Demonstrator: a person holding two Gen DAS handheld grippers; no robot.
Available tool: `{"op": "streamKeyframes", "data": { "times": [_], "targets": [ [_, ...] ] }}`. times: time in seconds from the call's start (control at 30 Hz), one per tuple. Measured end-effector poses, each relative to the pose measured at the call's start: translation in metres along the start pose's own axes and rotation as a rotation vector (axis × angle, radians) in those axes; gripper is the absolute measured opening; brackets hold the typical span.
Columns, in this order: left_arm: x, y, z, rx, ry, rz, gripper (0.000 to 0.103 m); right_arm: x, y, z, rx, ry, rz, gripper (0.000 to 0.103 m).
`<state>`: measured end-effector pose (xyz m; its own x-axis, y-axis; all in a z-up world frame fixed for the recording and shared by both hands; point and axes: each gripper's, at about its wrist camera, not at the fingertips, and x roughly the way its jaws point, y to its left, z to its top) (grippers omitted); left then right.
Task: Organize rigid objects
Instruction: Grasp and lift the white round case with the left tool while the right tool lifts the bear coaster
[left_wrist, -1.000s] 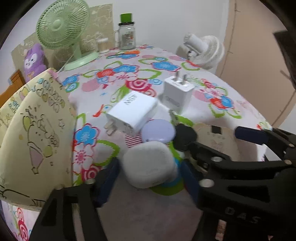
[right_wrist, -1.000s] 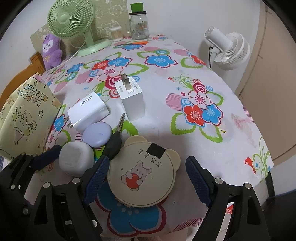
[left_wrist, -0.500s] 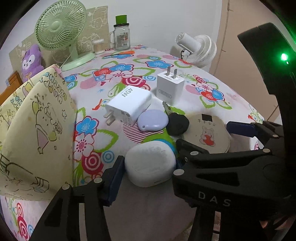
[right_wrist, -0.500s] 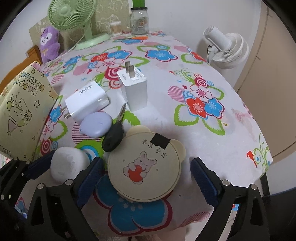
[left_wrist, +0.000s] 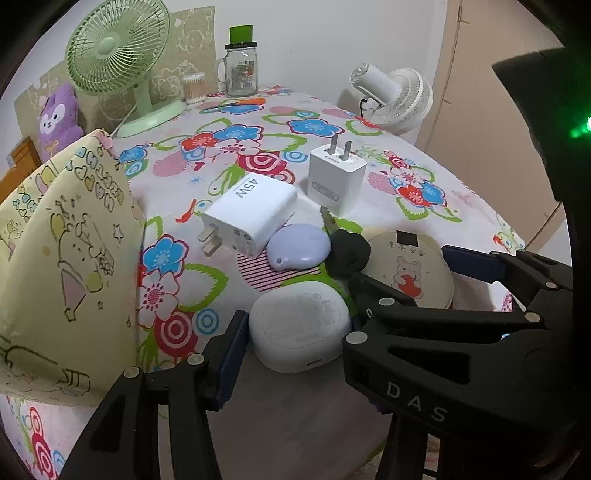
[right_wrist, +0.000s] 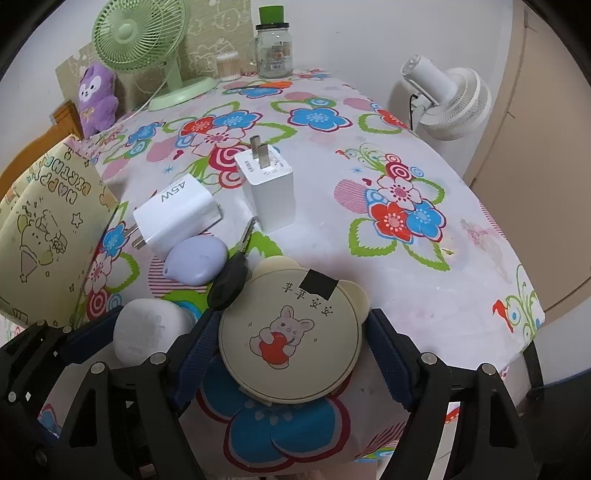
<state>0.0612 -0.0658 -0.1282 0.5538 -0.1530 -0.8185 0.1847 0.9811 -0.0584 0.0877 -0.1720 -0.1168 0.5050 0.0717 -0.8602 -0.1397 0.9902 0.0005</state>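
A white rounded case (left_wrist: 299, 328) sits at the table's front edge, and my left gripper (left_wrist: 299, 325) is shut on it, a blue pad against each side. Next to it, a round beige disc with a rabbit picture (right_wrist: 291, 332) lies between the fingers of my right gripper (right_wrist: 291, 343). Those jaws are closing, with the pads close beside the disc's rim and a sliver of gap on the right. Behind them lie a lilac case (left_wrist: 299, 245), a black key (left_wrist: 347, 251), a flat 45W charger (left_wrist: 251, 210) and an upright white charger (left_wrist: 336, 181).
A yellow gift bag (left_wrist: 55, 240) stands at the left. At the back are a green fan (left_wrist: 114, 48), a glass jar (left_wrist: 240, 62) and a purple plush (left_wrist: 59, 118). A white fan (left_wrist: 399, 96) stands off the right edge. The flowered tablecloth (right_wrist: 406, 166) drops off in front.
The left jaws have narrowed onto the white case. The right jaws first widened, then came in close to the disc's sides.
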Motion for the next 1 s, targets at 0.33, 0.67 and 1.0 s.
{"op": "streamKeyframes", "data": {
  "times": [0.33, 0.67, 1.0],
  "targets": [
    [-0.007, -0.005, 0.016, 0.005, -0.023, 0.002, 0.057, -0.014, -0.011, 0.011, 0.011, -0.04, -0.015, 0.08],
    [-0.023, -0.01, 0.031, 0.011, -0.057, 0.016, 0.057, -0.037, -0.015, 0.024, 0.01, -0.098, -0.002, 0.08],
    [-0.044, -0.014, 0.044, 0.027, -0.098, 0.043, 0.057, -0.063, -0.01, 0.034, -0.012, -0.153, 0.021, 0.08]
  ]
}}
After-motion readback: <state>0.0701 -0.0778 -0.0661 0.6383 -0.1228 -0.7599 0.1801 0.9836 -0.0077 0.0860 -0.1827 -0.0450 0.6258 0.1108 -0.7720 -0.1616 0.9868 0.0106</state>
